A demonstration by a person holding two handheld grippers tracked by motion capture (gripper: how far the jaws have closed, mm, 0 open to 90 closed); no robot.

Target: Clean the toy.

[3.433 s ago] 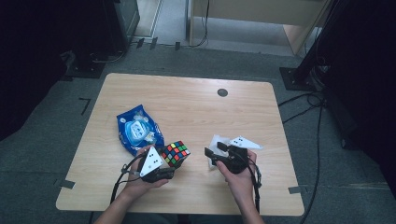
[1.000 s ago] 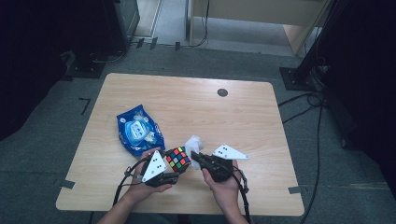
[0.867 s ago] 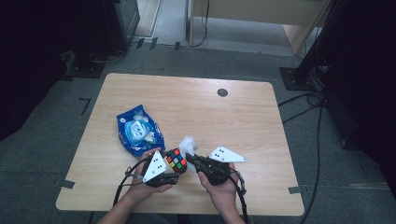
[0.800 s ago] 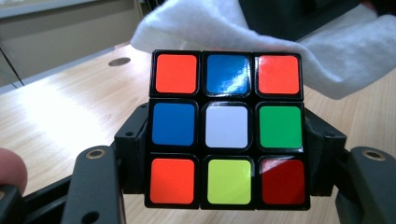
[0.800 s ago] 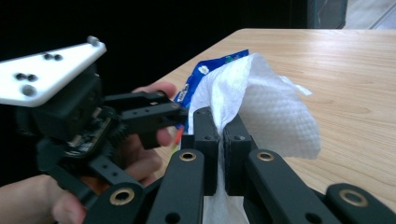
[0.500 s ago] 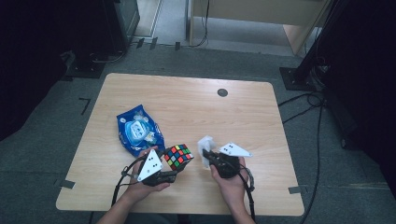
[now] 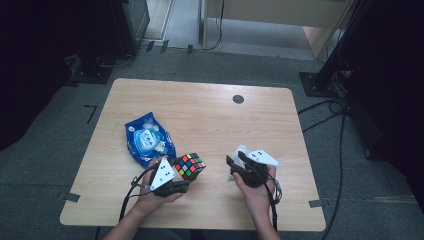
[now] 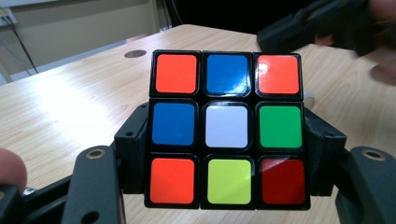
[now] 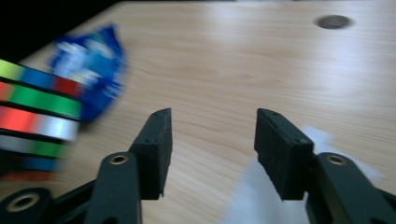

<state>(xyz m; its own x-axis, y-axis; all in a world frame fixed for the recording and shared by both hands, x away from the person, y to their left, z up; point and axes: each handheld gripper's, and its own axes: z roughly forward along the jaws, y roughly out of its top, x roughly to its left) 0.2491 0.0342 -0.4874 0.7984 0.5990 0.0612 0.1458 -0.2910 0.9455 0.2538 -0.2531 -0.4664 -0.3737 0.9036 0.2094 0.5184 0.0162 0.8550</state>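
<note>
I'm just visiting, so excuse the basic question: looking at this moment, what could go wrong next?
The left gripper clamps the puzzle cube only by its two sides, so a nudge might twist a layer or let it slip. The right gripper is open and its view is blurred, hinting at quick motion; it could bump the cube. The blue packet lies close by the left hand and might get knocked.

You held the scrambled puzzle cube (image 8: 226, 127) upright between your left gripper's (image 8: 226, 154) jaws, near the table's front edge, its white-centred face toward that gripper's camera.
</note>
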